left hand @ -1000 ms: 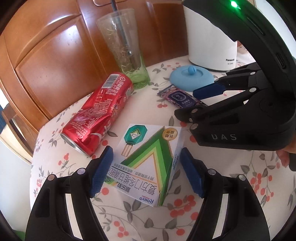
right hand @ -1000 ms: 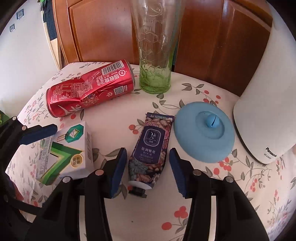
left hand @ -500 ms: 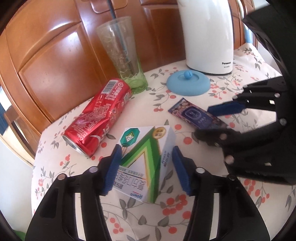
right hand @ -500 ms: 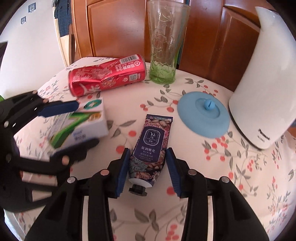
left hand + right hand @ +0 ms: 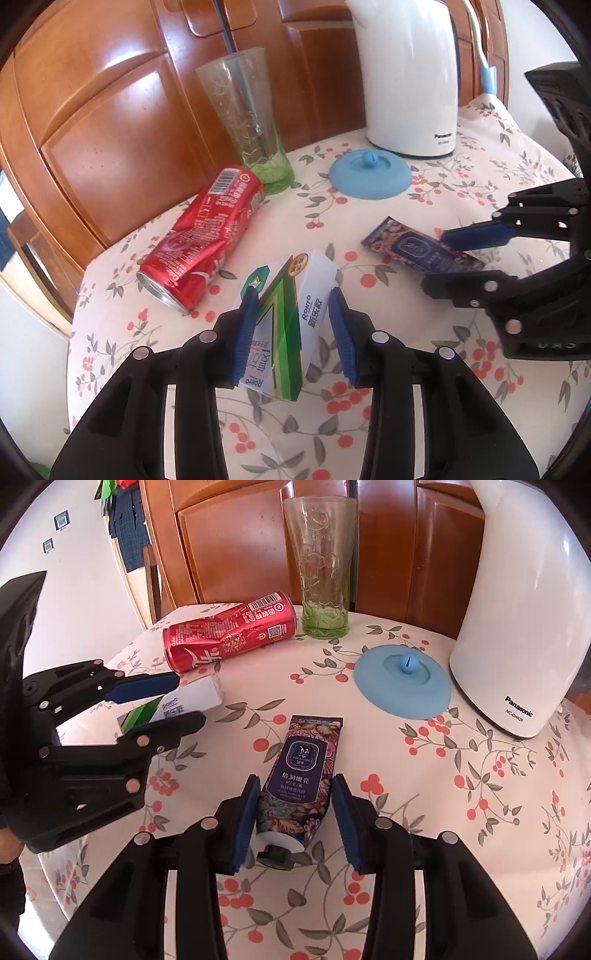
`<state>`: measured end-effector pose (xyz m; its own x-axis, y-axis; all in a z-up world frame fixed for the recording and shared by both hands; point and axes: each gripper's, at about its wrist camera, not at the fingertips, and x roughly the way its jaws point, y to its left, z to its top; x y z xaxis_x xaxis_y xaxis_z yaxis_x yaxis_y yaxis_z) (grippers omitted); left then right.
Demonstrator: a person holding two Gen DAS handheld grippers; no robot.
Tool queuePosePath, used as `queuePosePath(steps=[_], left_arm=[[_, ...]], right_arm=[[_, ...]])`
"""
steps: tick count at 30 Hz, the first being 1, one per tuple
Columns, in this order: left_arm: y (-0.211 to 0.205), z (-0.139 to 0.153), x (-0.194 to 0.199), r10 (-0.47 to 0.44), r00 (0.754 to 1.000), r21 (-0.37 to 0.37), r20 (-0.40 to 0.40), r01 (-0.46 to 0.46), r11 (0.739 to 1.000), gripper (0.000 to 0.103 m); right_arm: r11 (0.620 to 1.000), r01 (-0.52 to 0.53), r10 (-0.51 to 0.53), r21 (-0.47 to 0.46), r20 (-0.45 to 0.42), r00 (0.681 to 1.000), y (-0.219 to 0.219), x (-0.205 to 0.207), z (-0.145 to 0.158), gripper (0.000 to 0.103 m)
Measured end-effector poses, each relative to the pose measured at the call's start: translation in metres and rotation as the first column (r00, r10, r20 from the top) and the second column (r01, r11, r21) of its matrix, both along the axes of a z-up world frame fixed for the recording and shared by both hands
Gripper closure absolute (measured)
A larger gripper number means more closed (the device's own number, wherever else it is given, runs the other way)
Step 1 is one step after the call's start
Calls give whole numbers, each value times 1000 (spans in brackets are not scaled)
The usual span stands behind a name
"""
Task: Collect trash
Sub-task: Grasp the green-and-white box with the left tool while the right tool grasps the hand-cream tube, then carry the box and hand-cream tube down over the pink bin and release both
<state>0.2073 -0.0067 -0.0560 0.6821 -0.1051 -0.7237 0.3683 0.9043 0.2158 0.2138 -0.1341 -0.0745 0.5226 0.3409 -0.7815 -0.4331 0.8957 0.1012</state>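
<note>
A green and white Rohto box [image 5: 286,328] stands tipped on edge between the blue pads of my left gripper [image 5: 292,295]. Its jaws are closing and both pads press the box. From the right wrist view the box [image 5: 195,698] sits clamped in that gripper [image 5: 186,699]. My right gripper [image 5: 296,781] is shut on a dark floral cream tube [image 5: 299,768], cap end toward the camera. In the left wrist view the tube [image 5: 406,247] sticks out of the right gripper [image 5: 436,258]. A dented red can [image 5: 207,236] lies on its side behind the box.
A tall empty glass [image 5: 321,572] stands at the back beside the can [image 5: 229,635]. A white Panasonic kettle [image 5: 524,609] and a flat blue silicone lid [image 5: 402,683] occupy the back right. The floral tablecloth [image 5: 480,166] ends at wooden panels behind and at an edge on the left.
The left jaws have narrowed onto the box, which has turned from lying flat to standing on edge. The right gripper has pulled away to the right with the tube between its pads.
</note>
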Motion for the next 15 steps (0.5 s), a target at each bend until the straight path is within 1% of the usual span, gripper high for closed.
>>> queuePosePath(steps=[4,7,10,11,14,15], left_arm=[[3,4,-1,6,1000,-25,5,-6,1000,68],[6,7,-6,3,1000,-58,8,-3,998,69],[12,10,-12,-5,1000,-108,6,6,994,70],[13,11,-15,-8,1000,-116,4,8,993,70],[19,14,-20,-13,1000,-183,-16,10,983,71],[20,15,-21,-15,1000,-195,-21,11,981,72]], right_arm=[[1000,-2,2,26,2,1000,-2,-1,4,63],[999,-3,3,42,-1,1000,-6,-2,5,63],[997,0,1,73,-14,1000,-11,-4,4,64],[997,-1,2,72,-13,1000,-11,-5,4,64],[996,-2,4,91,-23,1000,-14,-8,4,64],[996,-4,6,90,-21,1000,-13,-10,4,64]])
